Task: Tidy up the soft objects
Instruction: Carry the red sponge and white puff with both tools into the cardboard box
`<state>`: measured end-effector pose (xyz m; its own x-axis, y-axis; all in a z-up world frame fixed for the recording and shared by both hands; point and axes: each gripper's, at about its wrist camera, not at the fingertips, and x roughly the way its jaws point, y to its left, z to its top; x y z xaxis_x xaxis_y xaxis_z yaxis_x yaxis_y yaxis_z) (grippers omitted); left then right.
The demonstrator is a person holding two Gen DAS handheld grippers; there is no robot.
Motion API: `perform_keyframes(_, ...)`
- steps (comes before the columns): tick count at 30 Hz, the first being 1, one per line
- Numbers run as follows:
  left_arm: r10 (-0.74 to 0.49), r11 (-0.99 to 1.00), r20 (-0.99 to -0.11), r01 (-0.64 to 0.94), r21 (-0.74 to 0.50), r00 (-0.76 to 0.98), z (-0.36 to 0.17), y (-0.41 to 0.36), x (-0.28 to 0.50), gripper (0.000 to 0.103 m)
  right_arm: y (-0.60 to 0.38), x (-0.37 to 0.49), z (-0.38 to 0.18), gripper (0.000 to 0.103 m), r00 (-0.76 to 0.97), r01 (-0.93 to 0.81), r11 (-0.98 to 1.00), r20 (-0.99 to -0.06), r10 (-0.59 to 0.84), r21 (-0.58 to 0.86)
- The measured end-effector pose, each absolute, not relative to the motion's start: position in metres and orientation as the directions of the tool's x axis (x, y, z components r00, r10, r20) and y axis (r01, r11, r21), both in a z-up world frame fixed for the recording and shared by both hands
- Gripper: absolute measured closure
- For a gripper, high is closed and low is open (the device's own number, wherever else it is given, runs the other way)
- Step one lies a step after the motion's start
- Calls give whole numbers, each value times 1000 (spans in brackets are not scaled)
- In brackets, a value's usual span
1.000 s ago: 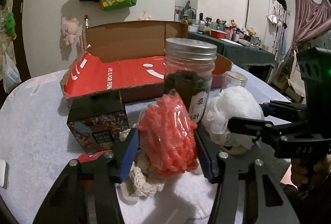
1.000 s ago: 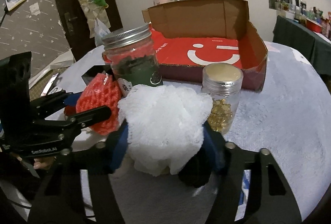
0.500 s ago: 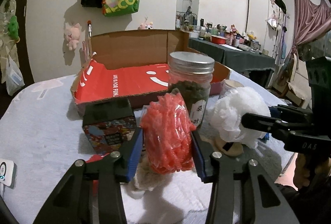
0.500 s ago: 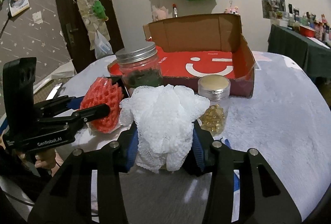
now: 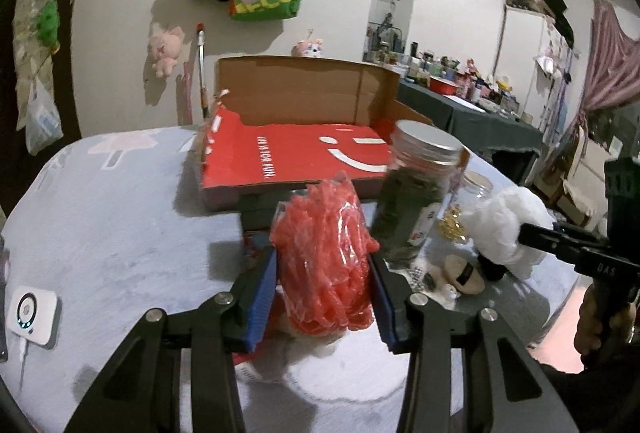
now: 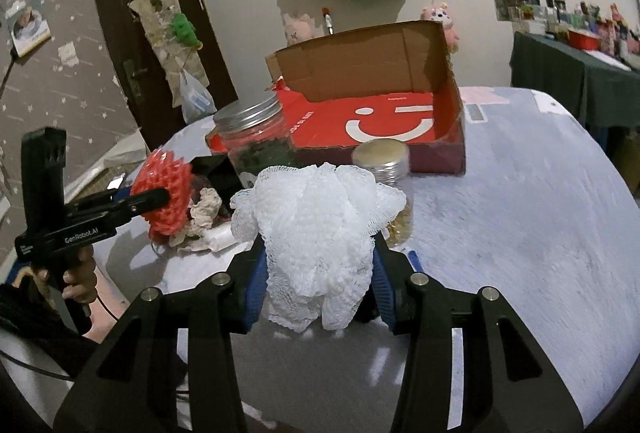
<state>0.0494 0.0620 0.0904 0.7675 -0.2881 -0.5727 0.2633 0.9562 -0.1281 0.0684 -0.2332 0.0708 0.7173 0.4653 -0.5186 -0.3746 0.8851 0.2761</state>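
My left gripper [image 5: 322, 273] is shut on a bag of red soft pieces [image 5: 324, 257] and holds it above the table. The same red bag [image 6: 166, 201] shows at the left of the right wrist view. A white mesh bath puff [image 6: 320, 233] is squeezed between the blue pads of my right gripper [image 6: 318, 273], also lifted off the table. In the left wrist view that puff [image 5: 504, 229] hangs at the right. Behind both lies an open cardboard box with a red inside and a white smiley [image 6: 384, 121]. A cream crocheted piece [image 6: 204, 211] lies on the table by the red bag.
A tall jar with dark contents and a metal lid [image 5: 416, 201] and a small jar of golden capsules [image 6: 384, 177] stand in front of the box. A dark printed tin [image 5: 256, 217] sits behind the red bag. A white device [image 5: 32, 315] lies at the left edge. The table [image 6: 520, 217] has a pale fluffy cover.
Both grippers closed on their soft objects and lifted them off the table. The views have risen and drawn back, and the left one has swung so the jars sit further right.
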Motion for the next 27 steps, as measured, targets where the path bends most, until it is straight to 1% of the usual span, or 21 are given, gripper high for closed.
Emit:
perform_keyframes(4, -260, 965, -568, 224, -134, 781, 98, 81, 48, 57, -247, 67, 76, 60, 720, -362, 879, -507, 475, 310)
perform_keyframes(8, -204, 978, -567, 190, -84, 798, 102, 93, 49, 57, -255, 66, 80, 60, 728, -342, 888, -511, 457, 306)
perform_keyframes(14, -122, 988, -599, 153, 0, 791, 94, 108, 62, 57, -264, 67, 80, 60, 730, -314, 909, -543, 415, 274)
perform_keyframes(22, -88, 981, -640, 179, 79, 763, 78, 114, 83, 57, -273, 68, 77, 60, 727, -296, 934, -587, 355, 198)
perform_keyframes(27, -87, 965, -657, 226, 130, 748, 71, 114, 97, 57, -279, 79, 79, 60, 740, -283, 954, -611, 282, 97)
